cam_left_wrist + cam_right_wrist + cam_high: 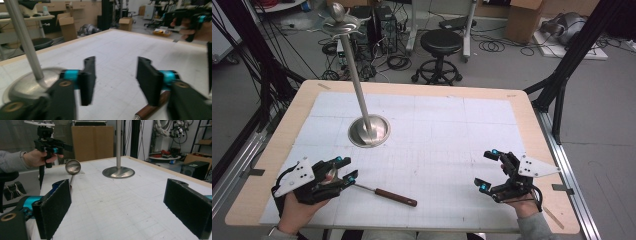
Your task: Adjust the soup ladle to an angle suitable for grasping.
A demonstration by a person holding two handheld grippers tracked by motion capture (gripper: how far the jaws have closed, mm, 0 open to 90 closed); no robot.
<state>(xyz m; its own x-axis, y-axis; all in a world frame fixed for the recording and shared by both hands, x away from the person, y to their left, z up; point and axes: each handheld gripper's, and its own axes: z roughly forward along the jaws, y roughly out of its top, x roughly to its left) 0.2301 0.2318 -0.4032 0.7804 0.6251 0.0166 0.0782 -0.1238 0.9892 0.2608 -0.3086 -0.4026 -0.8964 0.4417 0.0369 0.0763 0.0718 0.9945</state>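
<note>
I hold two grippers over one table point(532, 125), which carries a white gridded mat. My left gripper point(343, 168) hovers at the near left corner with its fingers point(88, 80) spread apart and nothing between them; in the left gripper view there is bare mat in the gap. Just under it lies one ladle point(377, 191), flat on the mat: its round steel bowl point(72, 166) sits right below my left fingers, and its thin shaft runs right to one dark wooden handle point(395, 197) pointing toward the middle of the near edge. I cannot tell whether the fingers touch the bowl. My right gripper point(490, 171) is at the near right, well apart from the ladle, its fingers point(55, 207) also wide open and empty. Farther back, left of centre, stands one steel stand point(355, 80): a round base point(369, 131) on the mat, one tall pole tilting up from it, and a small dish with a ball on top. Beyond the table, one black stool point(440, 45) stands on the floor.
</note>
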